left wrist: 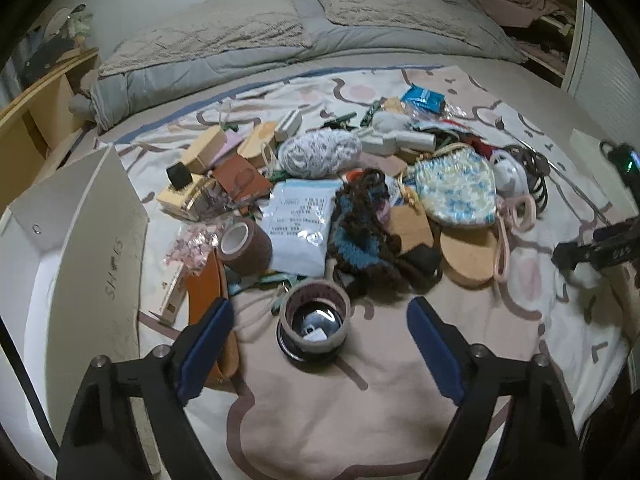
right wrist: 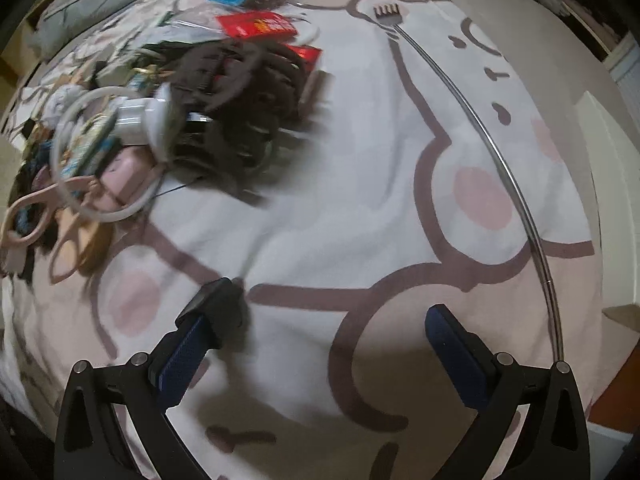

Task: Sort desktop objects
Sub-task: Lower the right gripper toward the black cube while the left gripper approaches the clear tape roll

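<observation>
A mixed pile of small items (left wrist: 360,200) lies on a patterned bedsheet (left wrist: 400,400). At its near edge a clear tape roll (left wrist: 314,320) stands on a black round base. My left gripper (left wrist: 320,304) is open just in front of it, blue pads wide on either side and touching nothing. A brown tape roll (left wrist: 246,246), a white printed pouch (left wrist: 300,224) and a floral pouch (left wrist: 456,188) lie further back. My right gripper (right wrist: 326,308) is open over bare sheet (right wrist: 360,220), nothing between its fingers. It also shows in the left wrist view as a black right gripper (left wrist: 592,248).
An open white shoe box (left wrist: 80,240) stands at the left. Folded grey bedding (left wrist: 280,40) fills the back. A long metal back scratcher (right wrist: 480,128) lies on the sheet, right of the right gripper. Dark coiled cords (right wrist: 240,100) and a pink scissors handle (right wrist: 36,208) lie to its left.
</observation>
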